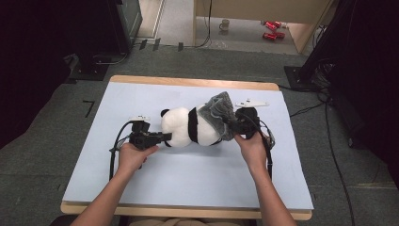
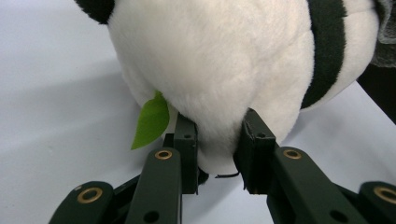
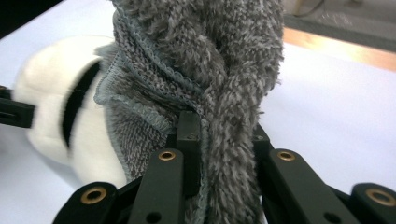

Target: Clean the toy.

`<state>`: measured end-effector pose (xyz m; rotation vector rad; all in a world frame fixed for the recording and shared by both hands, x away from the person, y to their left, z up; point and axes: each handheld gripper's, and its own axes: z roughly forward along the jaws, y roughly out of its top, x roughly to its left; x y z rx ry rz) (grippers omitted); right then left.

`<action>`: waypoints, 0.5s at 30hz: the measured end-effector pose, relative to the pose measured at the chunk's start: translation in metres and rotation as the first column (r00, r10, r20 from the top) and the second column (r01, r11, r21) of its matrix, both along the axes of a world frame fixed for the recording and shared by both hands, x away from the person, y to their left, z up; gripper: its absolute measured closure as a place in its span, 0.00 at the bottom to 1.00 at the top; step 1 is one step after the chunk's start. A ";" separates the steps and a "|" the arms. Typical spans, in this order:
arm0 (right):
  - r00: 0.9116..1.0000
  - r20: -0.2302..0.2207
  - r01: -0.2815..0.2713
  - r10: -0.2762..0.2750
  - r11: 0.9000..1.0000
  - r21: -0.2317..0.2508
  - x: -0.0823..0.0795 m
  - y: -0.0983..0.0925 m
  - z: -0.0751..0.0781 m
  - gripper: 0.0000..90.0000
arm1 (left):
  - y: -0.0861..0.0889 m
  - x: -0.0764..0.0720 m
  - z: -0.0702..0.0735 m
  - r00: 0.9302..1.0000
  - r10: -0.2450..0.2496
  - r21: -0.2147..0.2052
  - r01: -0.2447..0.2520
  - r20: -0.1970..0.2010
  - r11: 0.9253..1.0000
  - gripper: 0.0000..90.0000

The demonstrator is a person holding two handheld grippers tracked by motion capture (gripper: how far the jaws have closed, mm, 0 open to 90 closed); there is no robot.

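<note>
Wooden table [image 1: 188, 82] is carrying a pale blue sheet [image 1: 188, 179] covering nearly the whole top, wood edge showing along far and near sides. Plush panda [image 1: 186, 126] is lying on its side mid-sheet, black ear pointing to the far left, green leaf tag [image 2: 152, 120] sticking out by its underside. Fuzzy grey knit piece [image 1: 219, 115] is wrapping the panda's right end
</note>
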<state>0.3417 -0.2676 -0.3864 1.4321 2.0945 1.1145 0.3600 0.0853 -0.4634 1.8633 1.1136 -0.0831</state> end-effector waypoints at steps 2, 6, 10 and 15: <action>1.000 -0.008 0.000 0.000 1.000 0.022 0.000 -0.007 -0.002 0.84 | 0.000 0.000 0.000 1.000 0.001 0.002 -0.001 -0.001 1.000 0.80; 1.000 0.000 0.027 -0.027 0.999 0.023 -0.001 -0.014 0.003 0.84 | -0.001 -0.002 -0.001 1.000 0.005 0.011 -0.005 0.005 1.000 0.80; 0.999 0.038 -0.005 0.001 0.995 0.097 -0.007 -0.013 0.021 0.84 | -0.001 -0.003 -0.001 1.000 0.011 0.008 -0.011 0.005 1.000 0.80; 0.991 0.084 -0.112 0.101 0.983 0.143 -0.014 0.013 0.034 0.84 | -0.004 -0.007 0.000 1.000 0.010 0.017 -0.010 0.018 1.000 0.81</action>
